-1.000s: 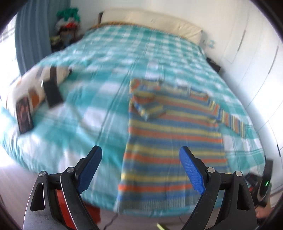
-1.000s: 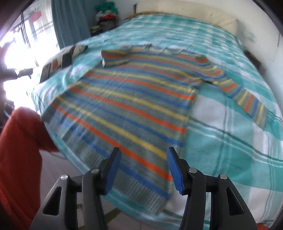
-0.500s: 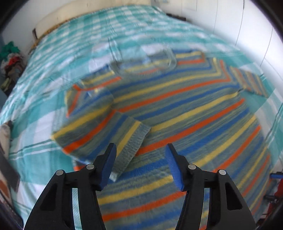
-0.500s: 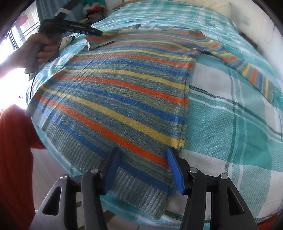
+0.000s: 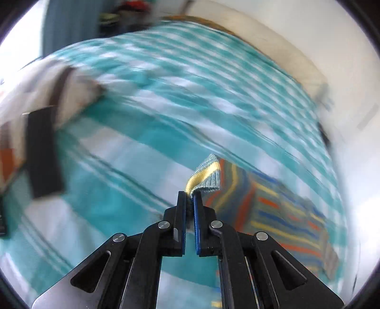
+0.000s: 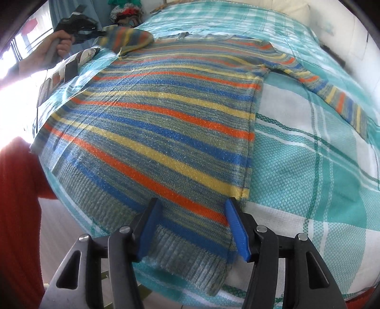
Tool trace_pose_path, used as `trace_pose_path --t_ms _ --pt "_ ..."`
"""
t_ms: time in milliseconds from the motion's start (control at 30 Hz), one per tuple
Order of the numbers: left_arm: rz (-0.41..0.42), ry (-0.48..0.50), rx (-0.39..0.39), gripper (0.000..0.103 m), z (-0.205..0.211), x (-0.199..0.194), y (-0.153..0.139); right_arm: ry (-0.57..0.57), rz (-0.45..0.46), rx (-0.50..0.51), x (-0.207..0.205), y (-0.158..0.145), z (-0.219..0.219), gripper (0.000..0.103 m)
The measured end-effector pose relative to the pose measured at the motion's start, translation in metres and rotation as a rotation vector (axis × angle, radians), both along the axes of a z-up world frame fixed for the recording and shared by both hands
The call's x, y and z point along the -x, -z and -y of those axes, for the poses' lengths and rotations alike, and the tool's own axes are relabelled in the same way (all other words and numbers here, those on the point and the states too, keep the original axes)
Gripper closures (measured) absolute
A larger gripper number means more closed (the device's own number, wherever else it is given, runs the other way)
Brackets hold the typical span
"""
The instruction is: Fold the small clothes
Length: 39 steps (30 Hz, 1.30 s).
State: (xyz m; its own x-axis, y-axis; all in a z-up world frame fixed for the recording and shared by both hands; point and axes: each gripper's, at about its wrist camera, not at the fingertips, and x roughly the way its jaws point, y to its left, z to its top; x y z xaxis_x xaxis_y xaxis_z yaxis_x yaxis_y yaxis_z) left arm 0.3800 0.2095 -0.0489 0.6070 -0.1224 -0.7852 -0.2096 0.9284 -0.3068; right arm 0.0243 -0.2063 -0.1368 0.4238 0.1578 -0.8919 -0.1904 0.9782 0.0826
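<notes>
A striped knit sweater (image 6: 166,123) in blue, orange, yellow and grey lies flat on the teal checked bedspread (image 6: 308,171). My left gripper (image 5: 190,196) is shut on the cuff of the sweater's left sleeve (image 5: 206,176) and holds it lifted off the bed. The right wrist view shows that gripper (image 6: 95,33) at the far left with the raised sleeve (image 6: 128,38). My right gripper (image 6: 192,206) is open, its jaws astride the sweater's hem corner near the bed's front edge. The other sleeve (image 6: 332,95) lies stretched out to the right.
A patterned folded cloth (image 6: 61,76) lies at the bed's left edge. A pillow (image 6: 285,7) is at the head of the bed. Toys (image 6: 125,12) sit beyond the far left corner. White cupboard doors (image 5: 356,118) stand to the right.
My left gripper closed on the folded sleeve's cuff and lifted it out to the left. My right gripper moved slightly further over the hem corner and stayed open.
</notes>
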Motion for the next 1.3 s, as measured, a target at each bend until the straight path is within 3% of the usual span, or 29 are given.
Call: trace_pose_path --t_ms 133,200,433,533,633,700,767,833,933,967,1000,1067,1133,1233,1300 --pt "-0.072 -0.099 -0.117 0.1 -0.045 -0.001 0.019 0.003 -0.002 0.001 -0.001 0.001 -0.001 0.044" --pt "-0.098 -0.116 -0.132 0.1 -0.055 0.006 0.029 0.004 -0.002 0.008 -0.001 0.001 -0.003 0.044" --pt "-0.187 -0.149 -0.126 0.1 -0.073 0.012 0.063 0.011 -0.002 0.026 -0.002 0.002 -0.006 0.043" --pt "-0.216 -0.146 -0.086 0.1 -0.082 0.007 0.075 0.014 -0.002 0.029 -0.001 0.003 -0.007 0.042" --pt "-0.211 -0.166 -0.047 0.084 -0.09 0.016 0.075 0.016 -0.004 0.028 -0.001 0.003 -0.007 0.042" --pt "-0.178 -0.187 0.034 0.046 -0.101 0.029 0.073 0.017 -0.003 0.029 -0.001 0.002 -0.008 0.042" --pt "-0.145 -0.197 0.109 0.042 -0.107 0.046 0.074 0.018 0.0 0.026 -0.001 0.002 -0.008 0.042" --pt "-0.141 -0.163 0.167 0.042 -0.105 0.055 0.082 0.017 0.002 0.026 -0.001 0.003 -0.008 0.041" --pt "-0.137 -0.112 0.149 0.048 -0.088 0.056 0.091 0.014 0.006 0.03 -0.002 0.004 -0.009 0.04" --pt "-0.138 -0.083 0.135 0.083 -0.081 0.055 0.092 0.013 0.007 0.032 -0.002 0.004 -0.009 0.04" --pt "-0.167 -0.056 0.104 0.098 -0.073 0.052 0.095 0.012 0.007 0.036 -0.002 0.004 -0.01 0.039" --pt "-0.192 -0.055 -0.007 0.098 -0.062 0.054 0.092 0.013 0.006 0.039 -0.002 0.004 -0.011 0.039" --pt "-0.201 -0.062 -0.061 0.099 -0.066 0.058 0.091 0.015 0.004 0.039 -0.002 0.004 -0.011 0.039" --pt "-0.213 -0.054 -0.064 0.098 -0.074 0.06 0.094 0.016 0.005 0.043 -0.003 0.004 -0.011 0.039" --pt "-0.222 -0.059 -0.079 0.092 -0.074 0.06 0.095 0.015 0.005 0.045 -0.004 0.004 -0.011 0.039"
